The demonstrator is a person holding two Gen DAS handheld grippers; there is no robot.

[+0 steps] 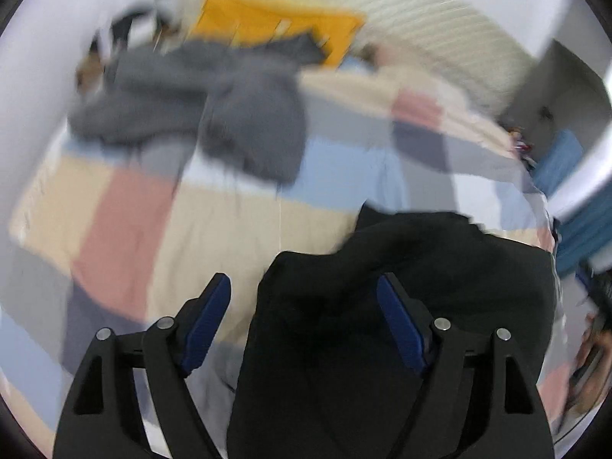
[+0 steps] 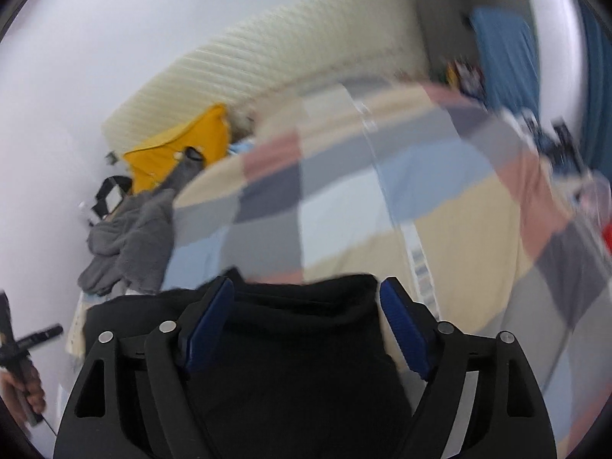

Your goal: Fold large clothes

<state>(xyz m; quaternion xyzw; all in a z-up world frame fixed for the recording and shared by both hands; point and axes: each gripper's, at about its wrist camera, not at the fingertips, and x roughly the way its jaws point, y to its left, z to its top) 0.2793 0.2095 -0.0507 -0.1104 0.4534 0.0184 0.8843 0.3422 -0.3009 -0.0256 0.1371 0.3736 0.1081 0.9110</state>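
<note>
No writing can be read; both views are blurred. A soft black garment (image 1: pixel 401 306) lies on the bed's patchwork quilt (image 1: pixel 126 206) of beige, pink, blue and grey blocks, at 6 o'clock in both views. The left gripper (image 1: pixel 304 287) and right gripper (image 2: pixel 306 290) each have jaws spread wide, blue ribbed pads (image 2: pixel 208 325) flanking the cloth. A crumpled grey garment (image 1: pixel 191 107) lies at 11 o'clock below an orange pillow (image 1: pixel 275 23).
</note>
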